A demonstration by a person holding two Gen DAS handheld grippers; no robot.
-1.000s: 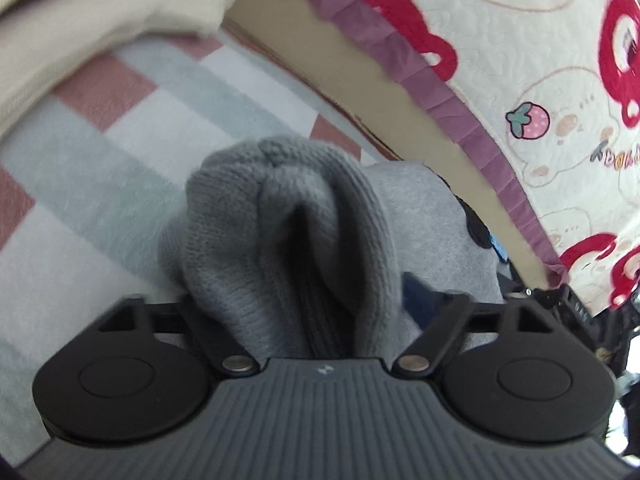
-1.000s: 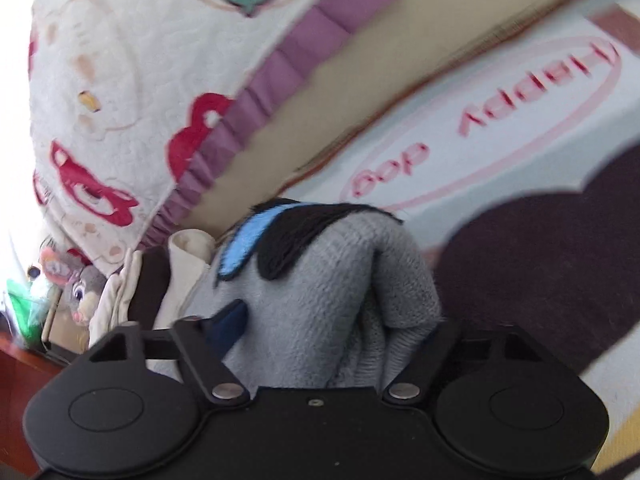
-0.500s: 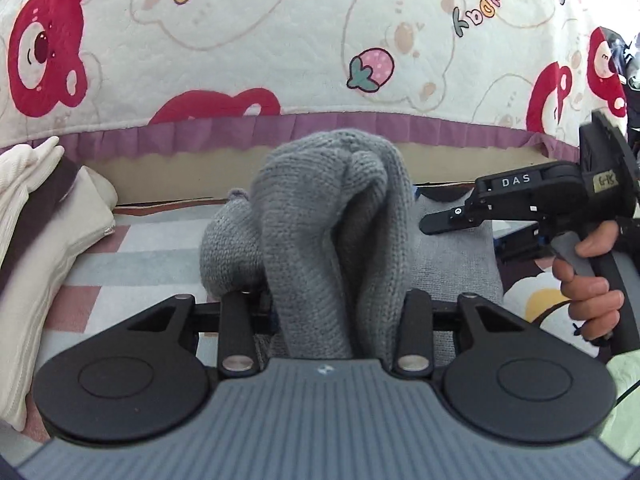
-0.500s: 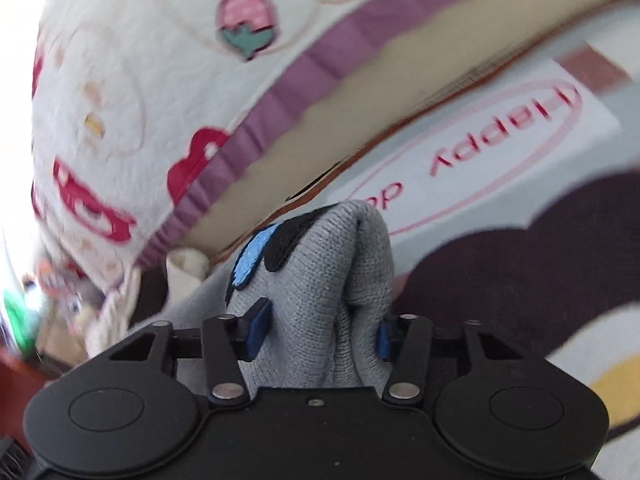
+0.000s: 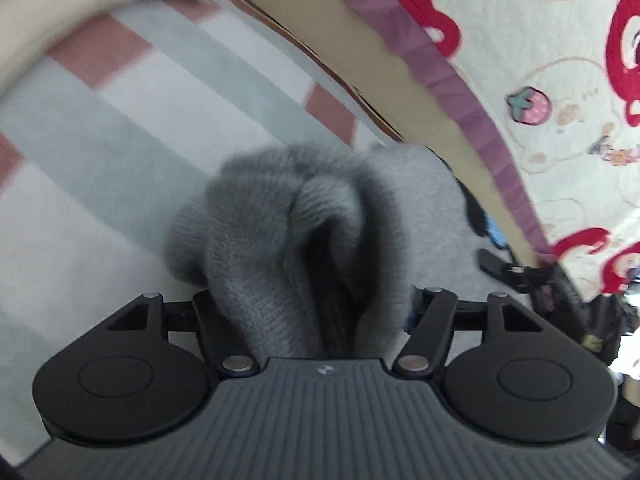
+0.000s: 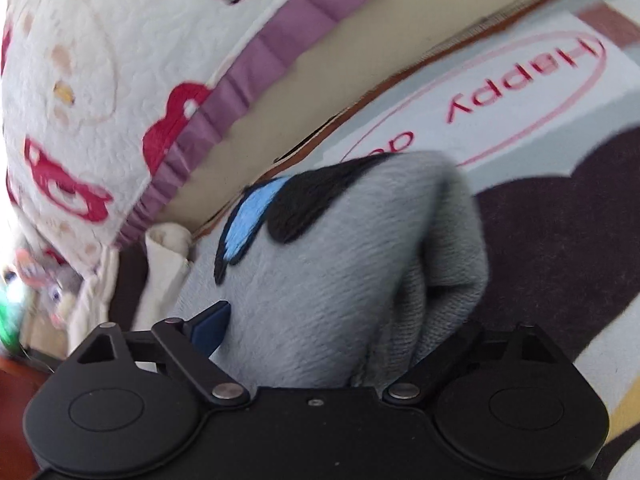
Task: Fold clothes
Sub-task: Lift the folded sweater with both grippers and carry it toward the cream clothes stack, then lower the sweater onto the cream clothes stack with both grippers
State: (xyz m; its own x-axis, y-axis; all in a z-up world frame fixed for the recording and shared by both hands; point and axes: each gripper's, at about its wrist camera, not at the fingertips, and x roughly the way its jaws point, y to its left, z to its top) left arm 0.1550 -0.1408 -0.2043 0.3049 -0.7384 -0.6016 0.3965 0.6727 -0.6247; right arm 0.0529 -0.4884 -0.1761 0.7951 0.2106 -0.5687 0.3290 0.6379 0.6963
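Left wrist view: the left gripper (image 5: 308, 304) is seen with its jaws opening, a bunched fold of the grey knitted garment (image 5: 280, 248) filling the gap between them; whether the pads press on it cannot be told — the frame is blurred. The garment lies on a checked blanket (image 5: 120, 128). Right wrist view: the right gripper (image 6: 340, 320) is seen with jaws spreading wide, the garment's blue-and-black patch (image 6: 276, 208) bunched between them, over a printed mat (image 6: 520, 92) beside a quilt (image 6: 100, 80).
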